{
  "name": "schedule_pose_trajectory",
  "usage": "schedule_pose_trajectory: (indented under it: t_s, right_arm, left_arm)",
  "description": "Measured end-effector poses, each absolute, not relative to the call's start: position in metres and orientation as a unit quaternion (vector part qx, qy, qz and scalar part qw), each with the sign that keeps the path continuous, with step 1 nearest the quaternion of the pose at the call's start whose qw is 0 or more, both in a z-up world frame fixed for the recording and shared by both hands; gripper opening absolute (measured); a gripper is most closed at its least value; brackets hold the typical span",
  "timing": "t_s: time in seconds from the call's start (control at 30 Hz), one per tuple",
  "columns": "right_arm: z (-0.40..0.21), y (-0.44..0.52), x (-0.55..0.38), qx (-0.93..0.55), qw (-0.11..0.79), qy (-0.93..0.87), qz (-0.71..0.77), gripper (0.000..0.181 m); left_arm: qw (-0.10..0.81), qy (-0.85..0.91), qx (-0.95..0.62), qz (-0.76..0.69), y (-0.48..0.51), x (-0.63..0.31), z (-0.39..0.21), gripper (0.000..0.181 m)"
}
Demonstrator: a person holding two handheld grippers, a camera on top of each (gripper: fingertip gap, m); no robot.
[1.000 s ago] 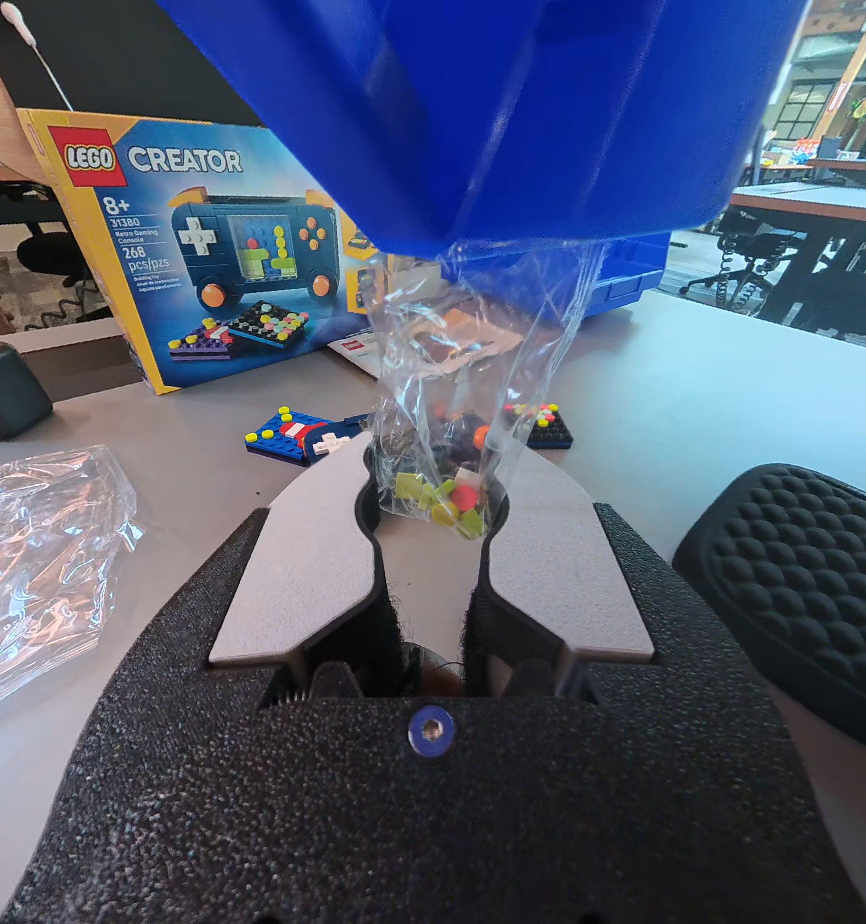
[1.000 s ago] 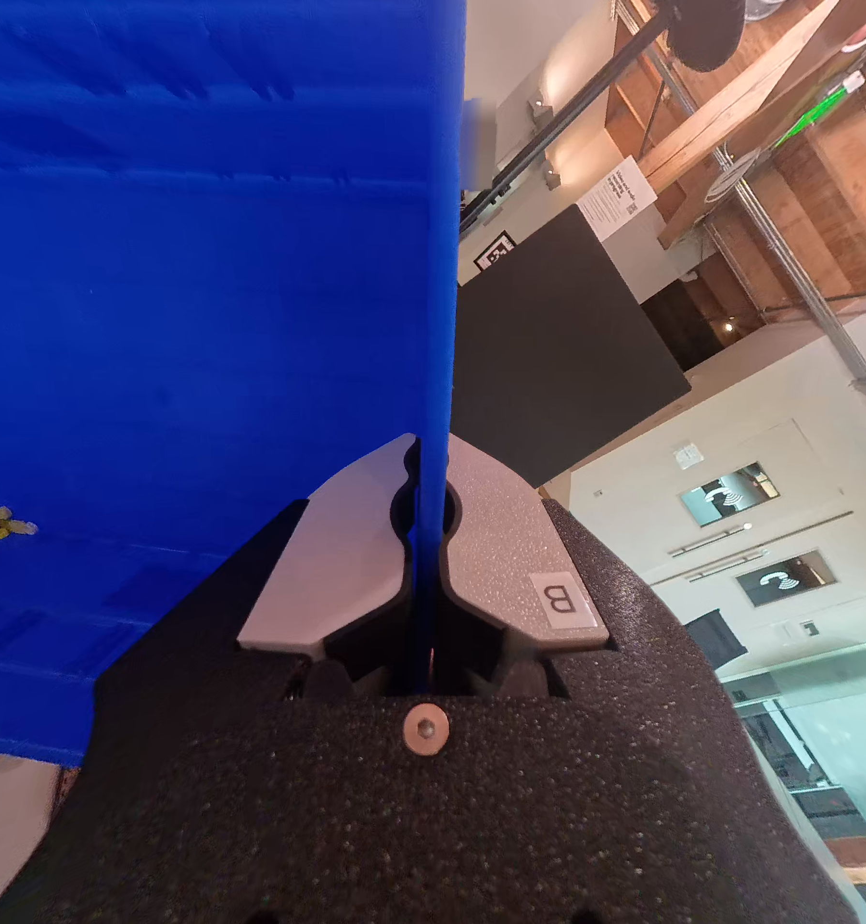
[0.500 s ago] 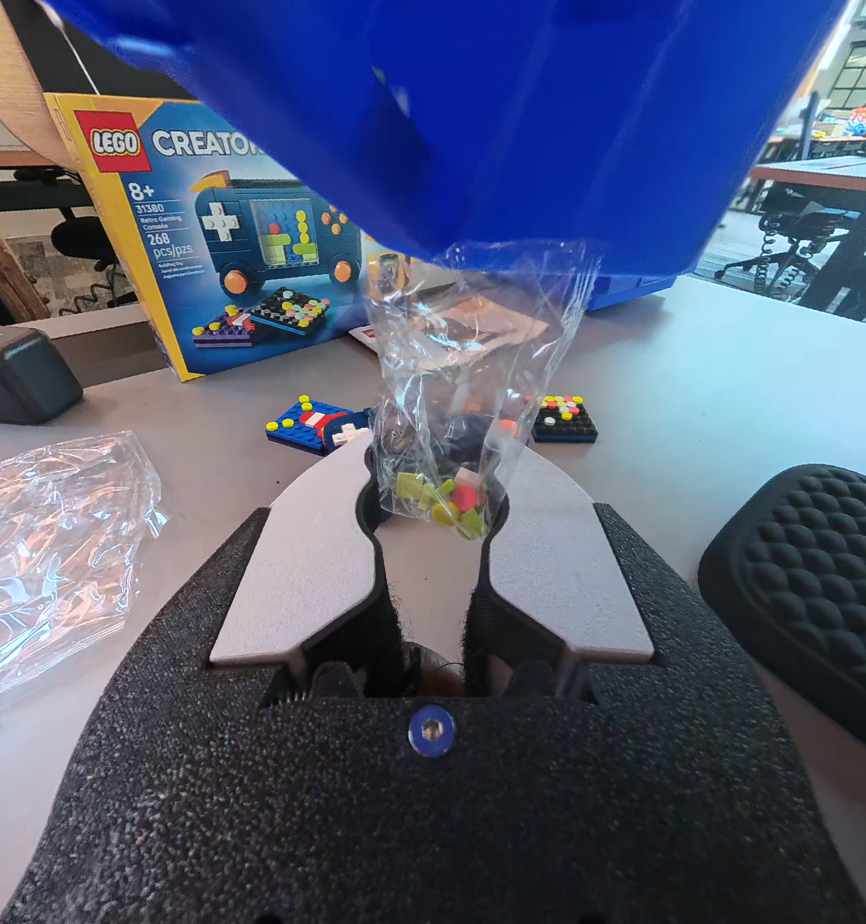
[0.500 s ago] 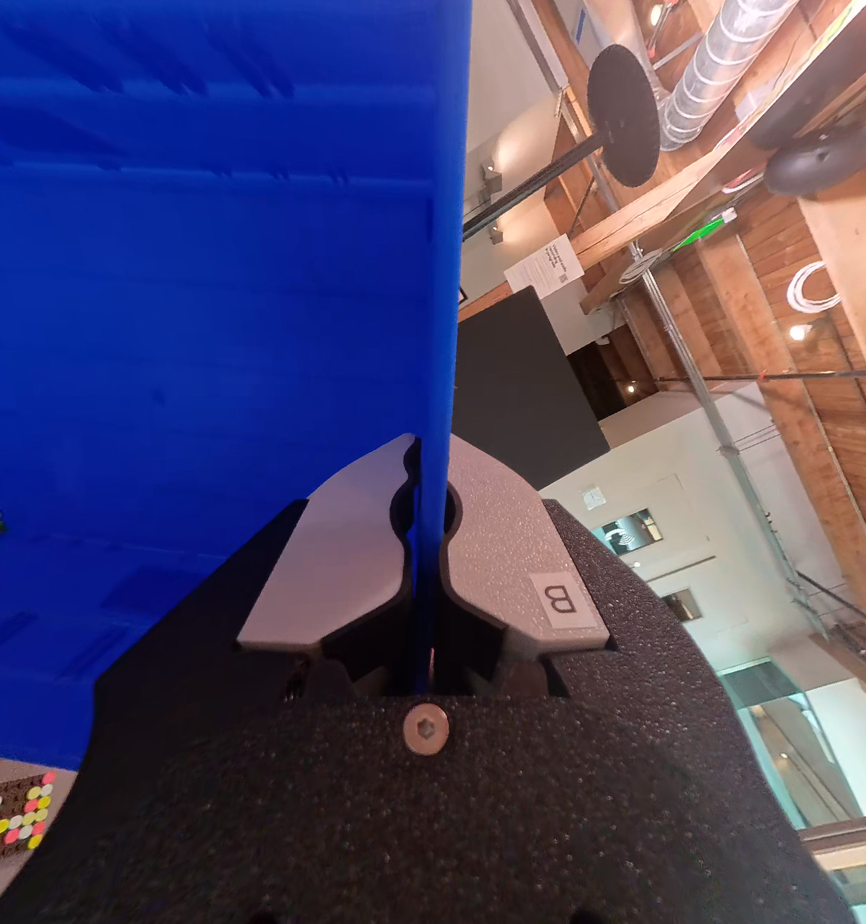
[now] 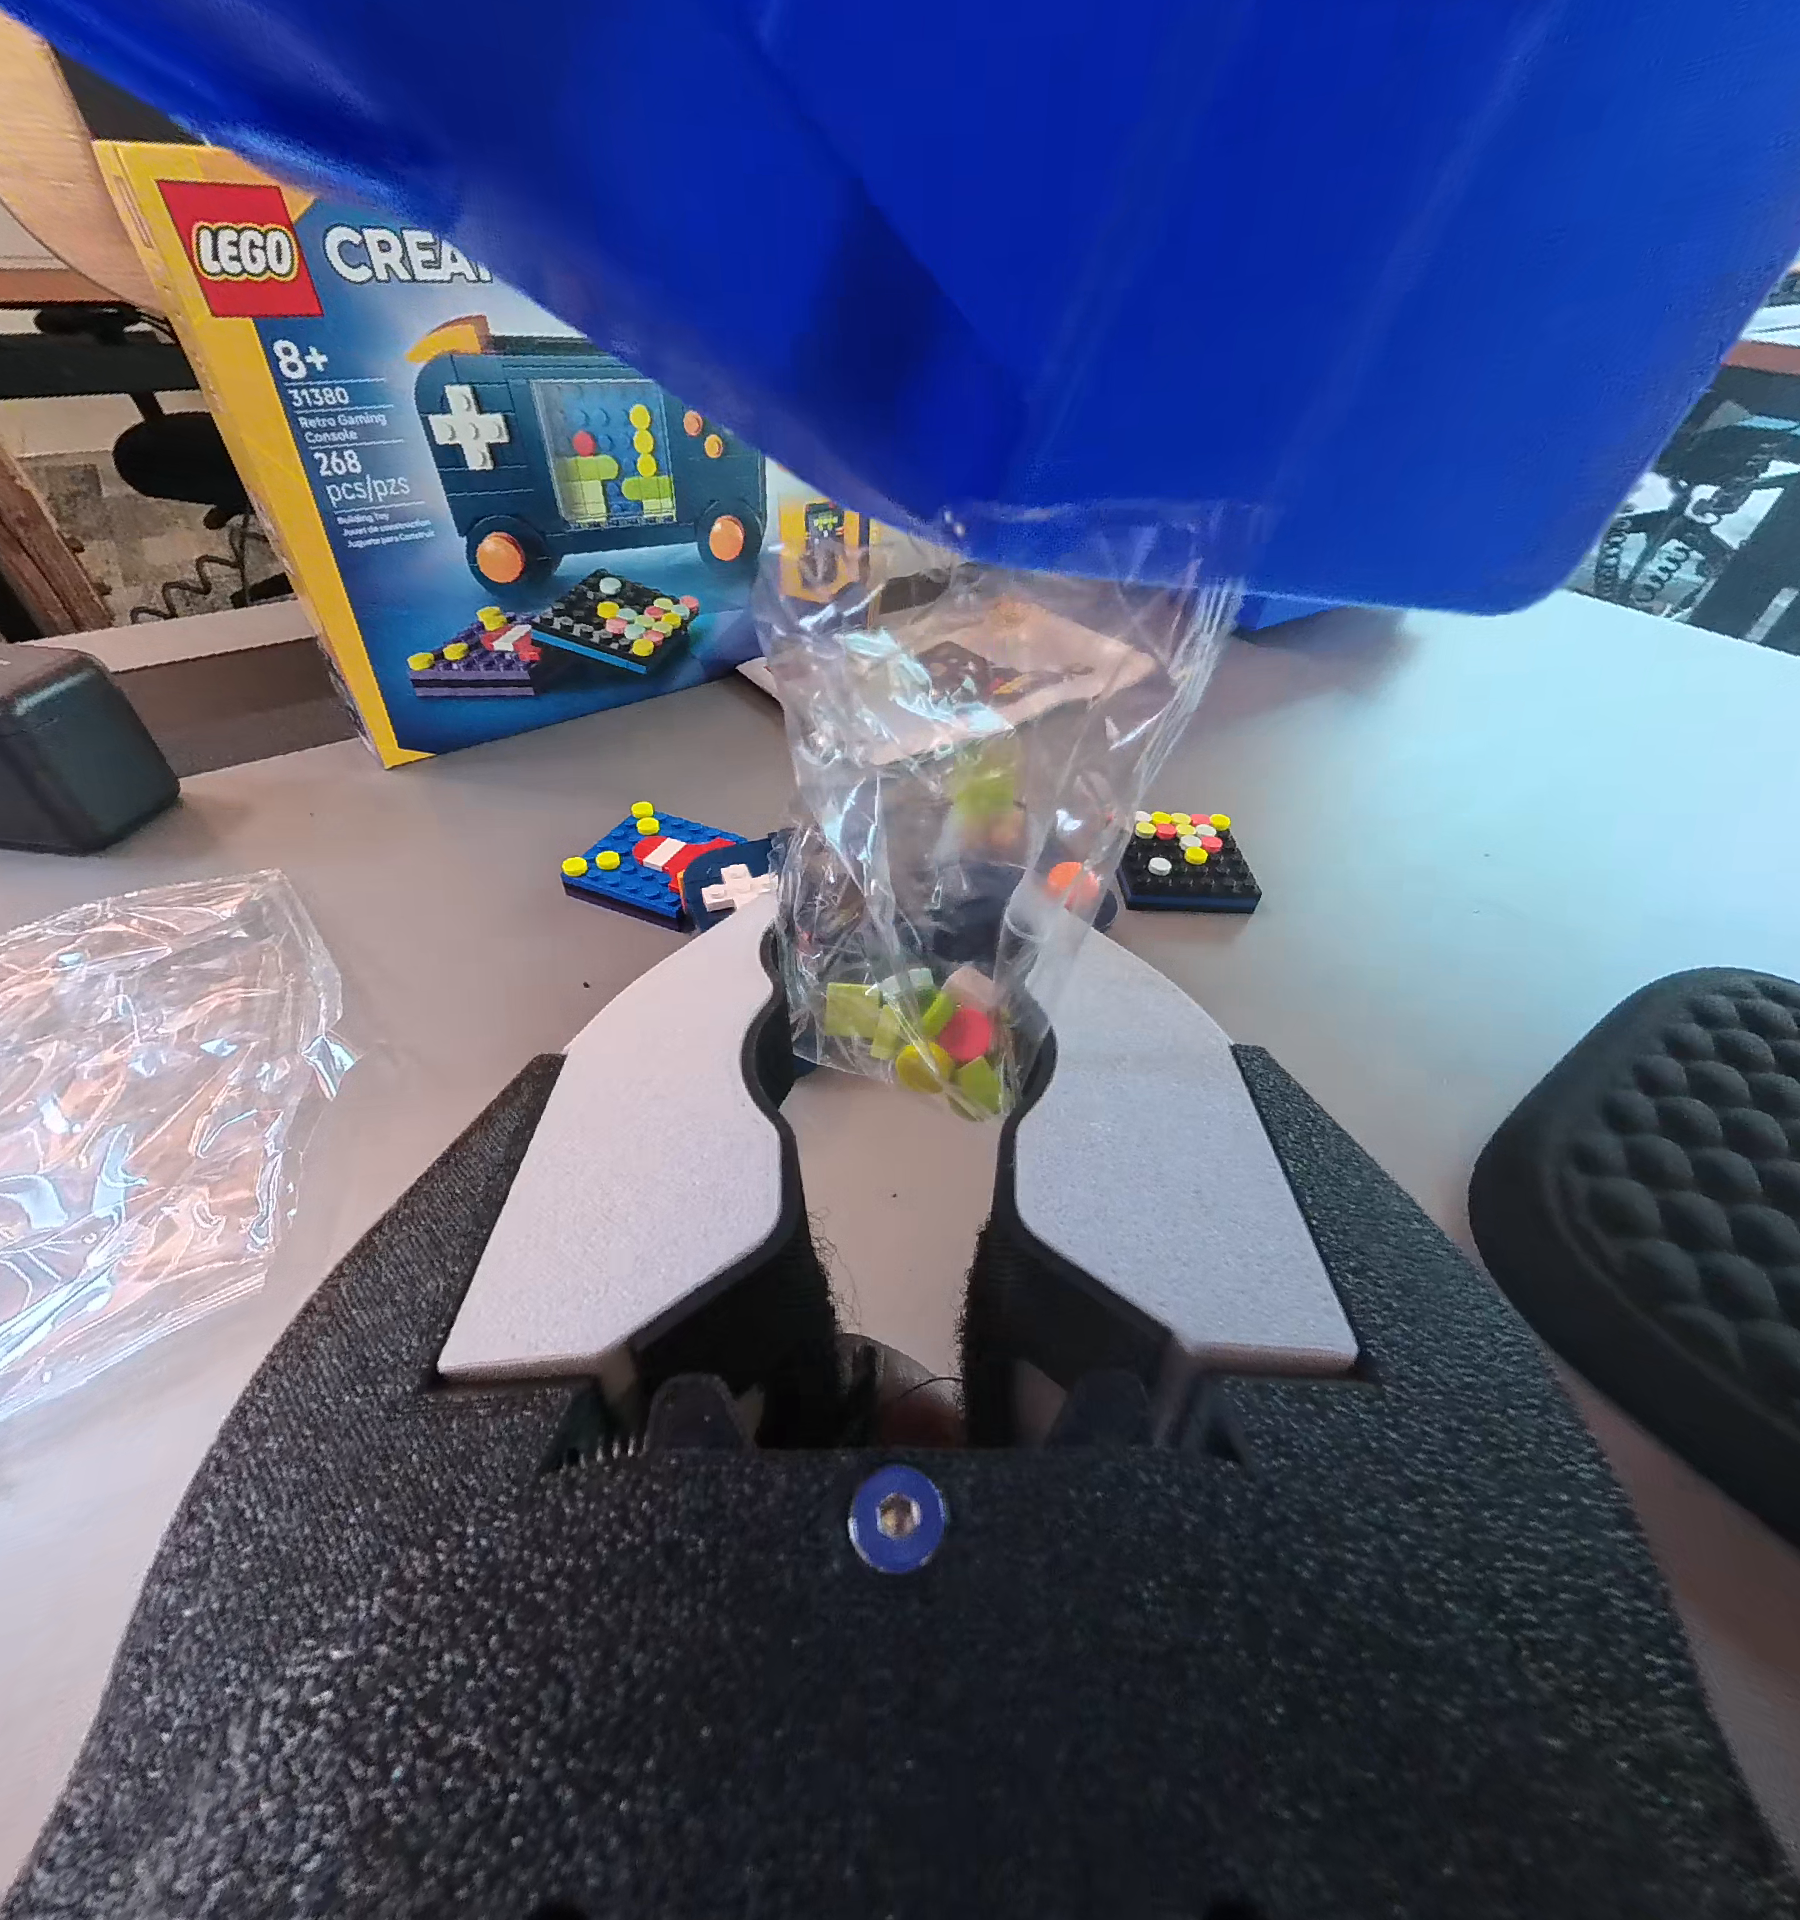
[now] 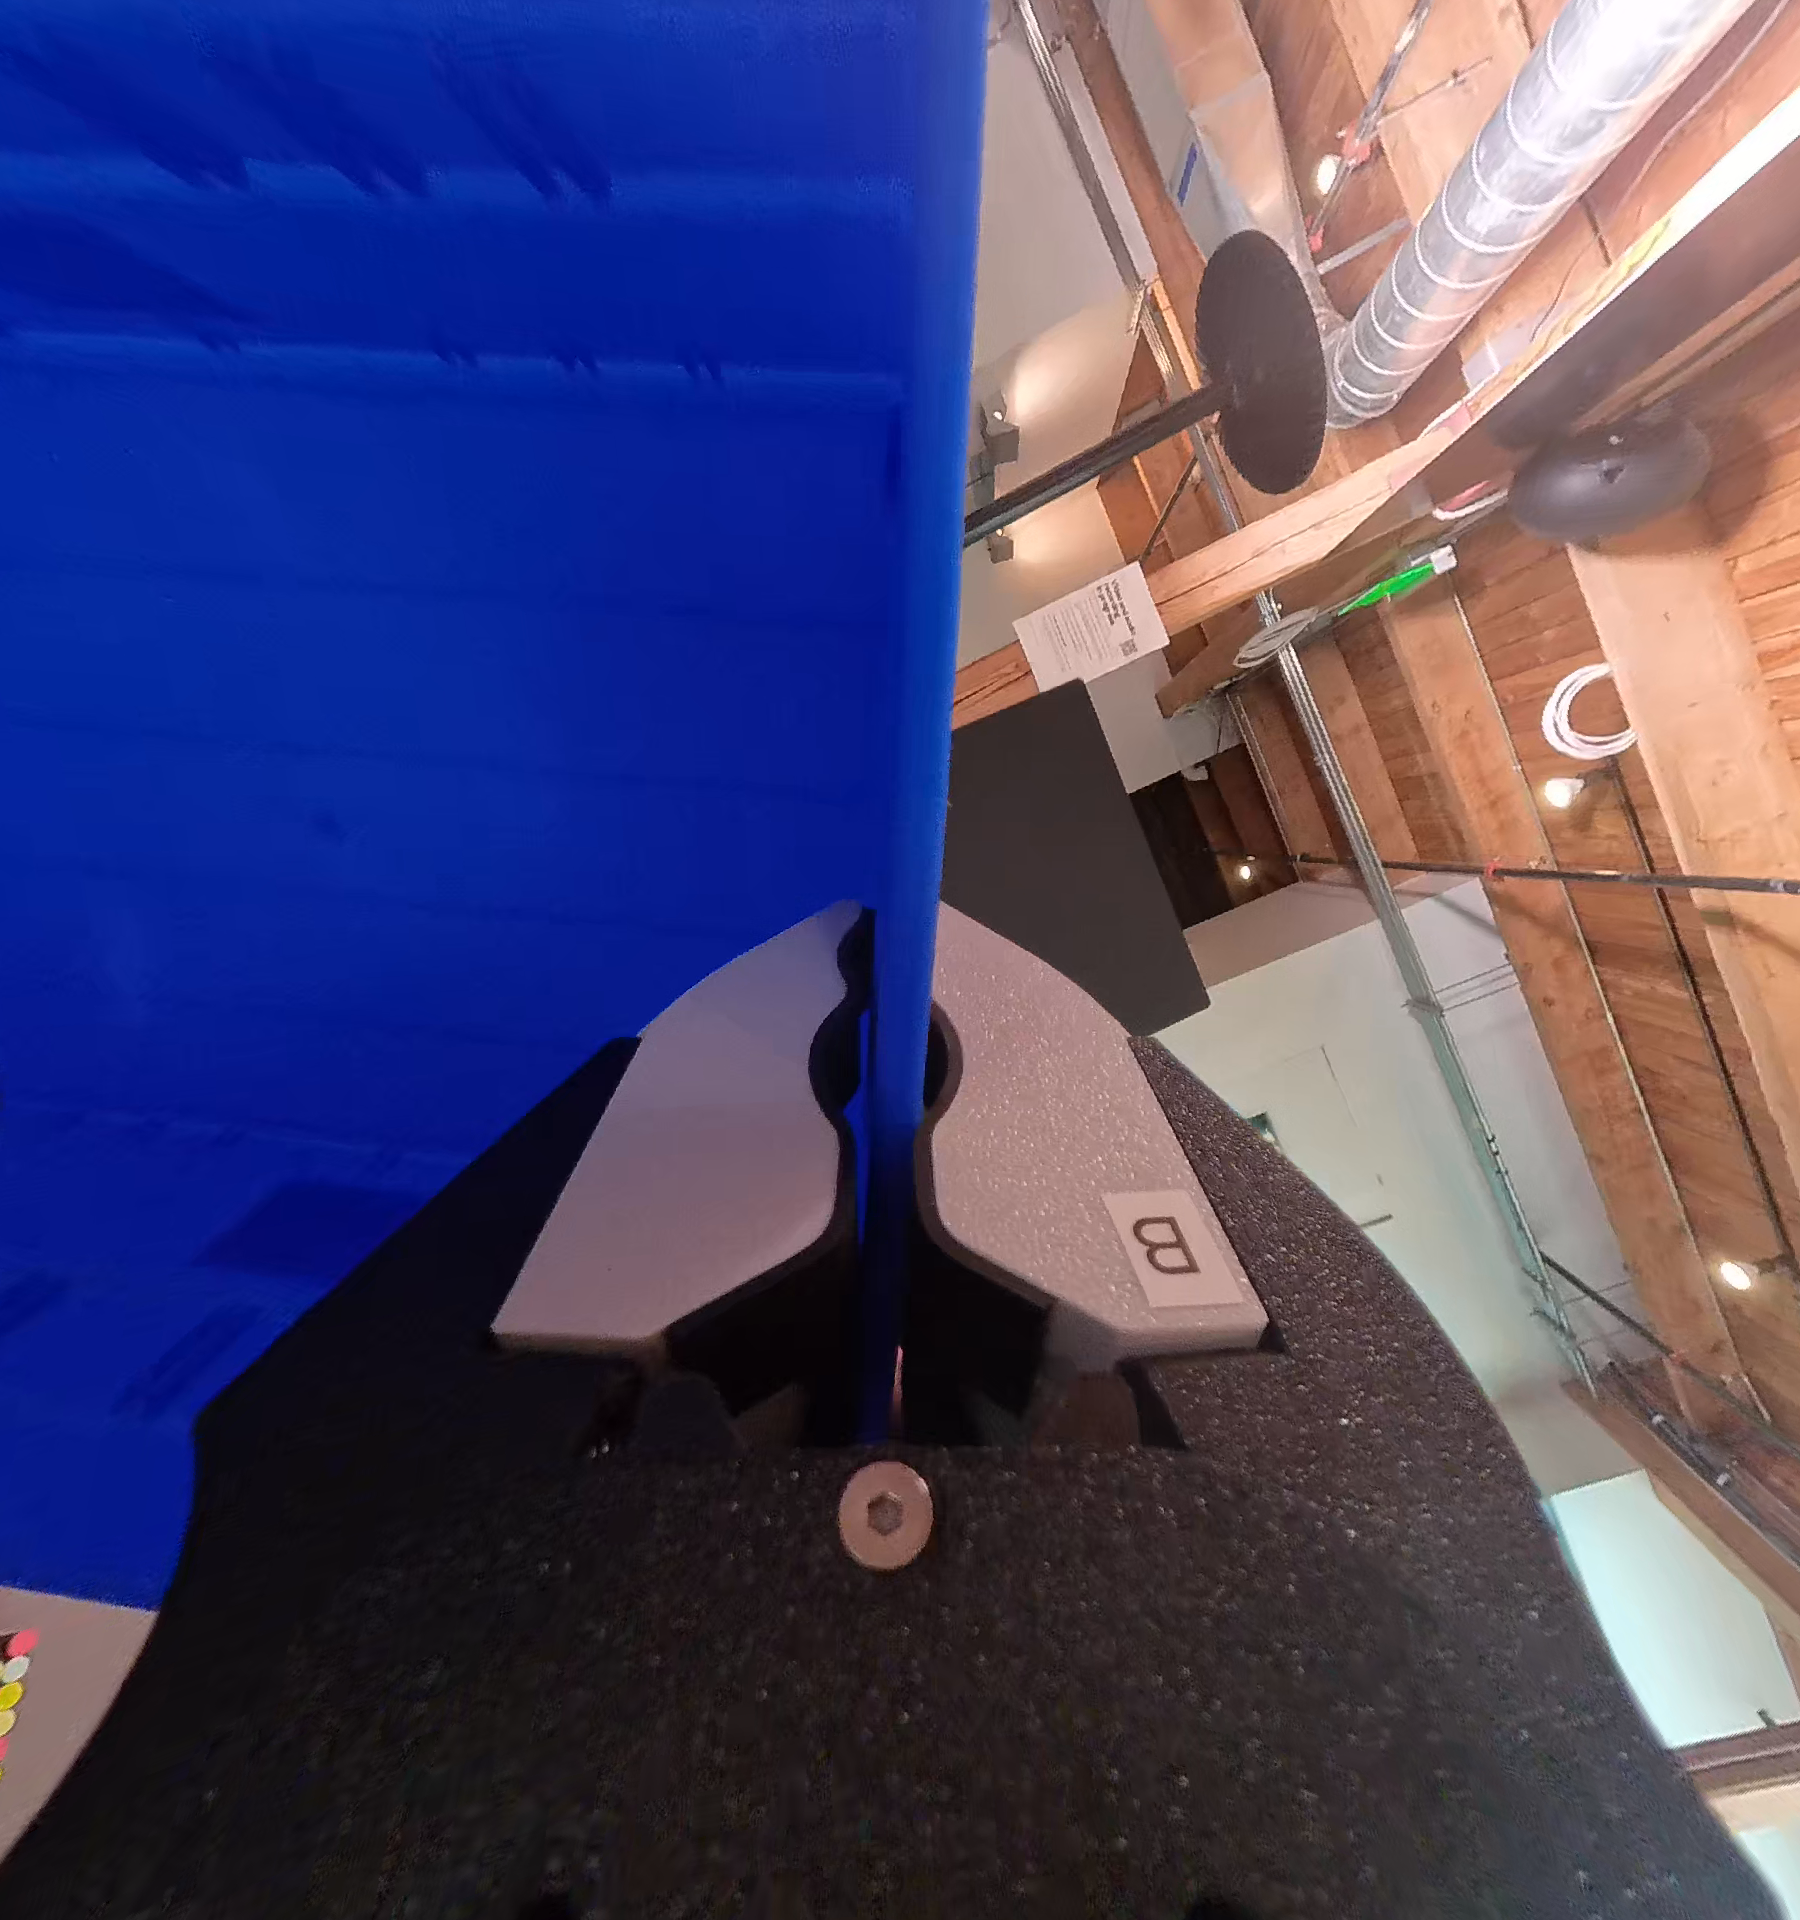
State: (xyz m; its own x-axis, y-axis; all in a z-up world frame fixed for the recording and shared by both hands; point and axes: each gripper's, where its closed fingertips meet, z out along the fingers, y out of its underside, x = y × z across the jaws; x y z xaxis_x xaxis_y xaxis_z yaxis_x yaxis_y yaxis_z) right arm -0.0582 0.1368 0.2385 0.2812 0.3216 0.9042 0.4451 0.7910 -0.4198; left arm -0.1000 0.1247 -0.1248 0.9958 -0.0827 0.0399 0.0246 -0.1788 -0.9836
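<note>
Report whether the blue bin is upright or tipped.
Tipped. The blue bin hangs over the table, and the right gripper clamps its wall edge-on.

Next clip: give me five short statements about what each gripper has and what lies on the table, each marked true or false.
1. The right gripper is clamped on the wall of the blue bin. True.
2. The left gripper holds a building block plate. False: a clear bag of small coloured pieces sits between its fingers.
3. The blue bin rests on the table. False: it is lifted above the bag.
4. An empty crumpled clear bag lies to the left. True.
5. The toy set box lies flat. False: it stands upright.
</note>
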Motion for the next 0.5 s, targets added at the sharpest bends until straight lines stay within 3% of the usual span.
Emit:
schedule_pose_trajectory:
  t_s: [0.5]
  right_arm:
    - [0.247,0.101,-0.054,-0.276,0.764,-0.578,-0.082,0.003]
  left_arm:
    - [0.647,0.002,-0.761,-0.033,0.124,-0.106,-0.122,0.036]
